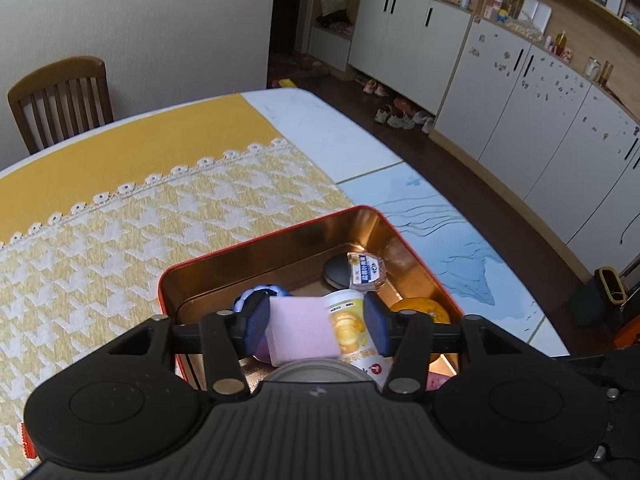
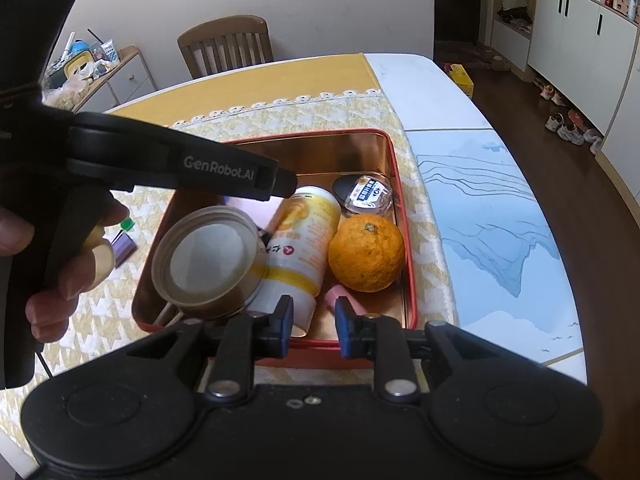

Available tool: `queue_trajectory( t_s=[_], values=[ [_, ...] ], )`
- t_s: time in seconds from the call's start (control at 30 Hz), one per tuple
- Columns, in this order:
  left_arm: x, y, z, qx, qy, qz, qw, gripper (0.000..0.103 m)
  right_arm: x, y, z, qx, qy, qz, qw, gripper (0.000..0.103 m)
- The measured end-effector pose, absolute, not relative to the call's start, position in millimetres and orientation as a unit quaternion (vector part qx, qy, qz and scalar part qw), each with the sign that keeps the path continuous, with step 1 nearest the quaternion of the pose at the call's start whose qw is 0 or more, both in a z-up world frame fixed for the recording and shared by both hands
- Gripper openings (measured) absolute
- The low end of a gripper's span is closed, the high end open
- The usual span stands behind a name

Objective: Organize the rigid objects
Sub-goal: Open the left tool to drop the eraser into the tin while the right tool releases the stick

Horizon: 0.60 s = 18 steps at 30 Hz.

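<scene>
Readable writing: "GenRobot.AI" in white on the side of the left gripper (image 2: 276,184), seen from the right wrist view. The yellow-and-white can (image 2: 300,240) carries red print and a red round mark near its lower end; the characters are too small to read. The small clear packet (image 2: 370,196) has a blue-and-white label, text not legible.

Container: red tin (image 2: 404,216) with a coppery inner wall, lid off, sitting on the houndstooth cloth (image 1: 120,248) toward the table's right edge, next to the blue mountain-print mat (image 2: 500,220).

Contents of the tin:
- can lying on its side along the middle;
- orange (image 2: 366,254) against the right wall, touching the can;
- black round disc (image 1: 338,270) in the far right corner, with the clear packet partly on top of it;
- round tin lid or jar (image 2: 208,260), tilted, at the left side, leaning on the can;
- blue-and-white beaded ring (image 1: 260,294) at the far left, partly hidden;
- pink object (image 2: 344,300) at the near wall, only partly visible.

Left gripper (image 1: 316,326): over the tin, fingers clamped on a pink block (image 1: 300,328), held above the can.

Right gripper (image 2: 312,326): at the tin's near rim, fingers parted, nothing between them.

Outside the tin, left of it on the cloth: a purple item (image 2: 124,246) with a green cap (image 2: 127,224) nearby.
</scene>
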<state>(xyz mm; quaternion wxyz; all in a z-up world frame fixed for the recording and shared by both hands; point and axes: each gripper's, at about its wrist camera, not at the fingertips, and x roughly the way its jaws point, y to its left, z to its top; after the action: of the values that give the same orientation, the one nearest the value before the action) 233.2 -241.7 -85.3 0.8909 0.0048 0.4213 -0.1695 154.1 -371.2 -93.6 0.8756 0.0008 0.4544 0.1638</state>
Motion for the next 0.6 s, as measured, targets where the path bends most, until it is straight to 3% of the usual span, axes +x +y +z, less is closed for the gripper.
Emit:
queue_trajectory(
  t_s=[0.33, 0.6],
  values=[
    [210.1, -224.8, -61.6, -0.004, 0.390, -0.170, 0.905, 0.061, 143.6, -369.8, -80.2, -0.003, 0.438, 0.169, 0.883, 0.029],
    [184.5, -195.8, -45.7, -0.009, 0.370, -0.158, 0.915, 0.062, 135.9, -365.3, -66.1, 0.002, 0.421, 0.182, 0.888, 0.032]
  ],
)
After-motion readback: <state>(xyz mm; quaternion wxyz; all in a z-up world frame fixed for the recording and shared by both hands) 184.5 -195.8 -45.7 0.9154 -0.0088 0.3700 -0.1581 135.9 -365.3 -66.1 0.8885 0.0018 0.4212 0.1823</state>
